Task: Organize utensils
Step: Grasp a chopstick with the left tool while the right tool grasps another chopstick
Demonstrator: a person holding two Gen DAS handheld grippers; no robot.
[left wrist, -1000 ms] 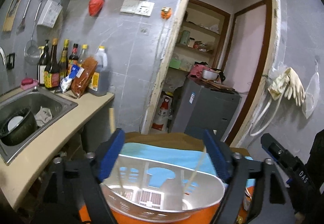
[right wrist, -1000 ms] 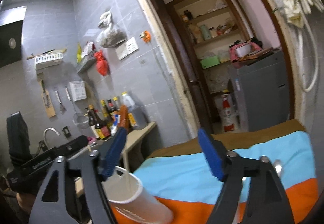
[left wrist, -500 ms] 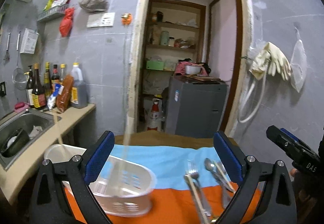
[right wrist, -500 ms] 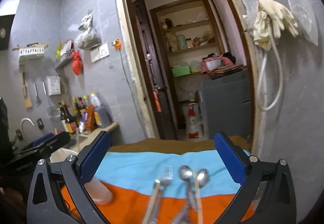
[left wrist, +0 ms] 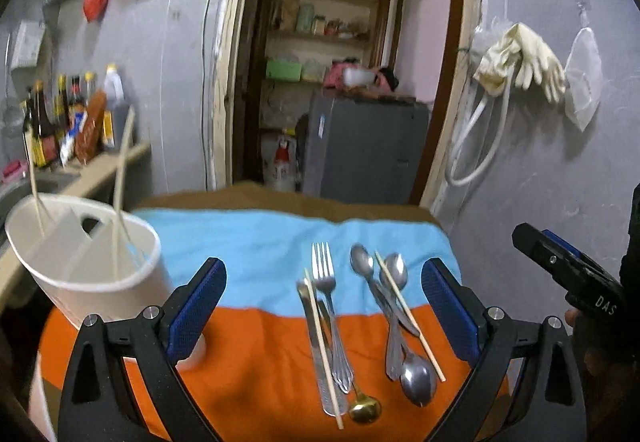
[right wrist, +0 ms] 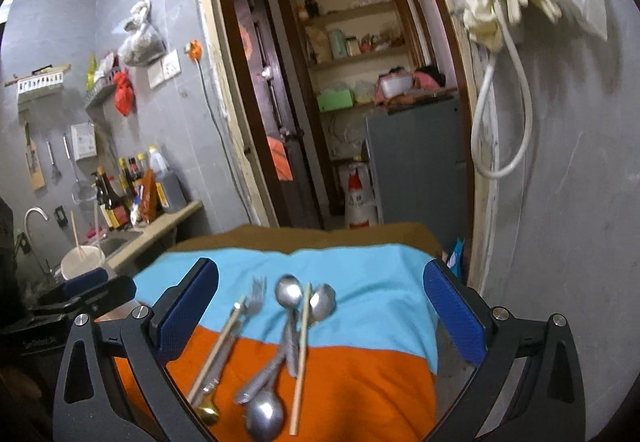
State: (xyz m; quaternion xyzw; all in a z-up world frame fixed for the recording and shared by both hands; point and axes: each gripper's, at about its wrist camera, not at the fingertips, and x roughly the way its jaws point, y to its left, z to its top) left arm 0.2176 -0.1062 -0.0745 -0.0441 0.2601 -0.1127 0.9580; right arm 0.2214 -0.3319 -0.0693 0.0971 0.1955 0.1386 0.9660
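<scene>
Utensils on your orange-and-blue cloth: one fork, one knife, three steel spoons, one gold spoon, two loose chopsticks. White caddy at left holds two more. Your left gripper and right gripper: jaws just opened, wide apart, nothing between.

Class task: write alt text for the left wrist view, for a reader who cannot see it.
The open left gripper points over a blue and orange cloth where a fork, spoons, a knife and two chopsticks lie. A white caddy at left holds two more chopsticks.
</scene>
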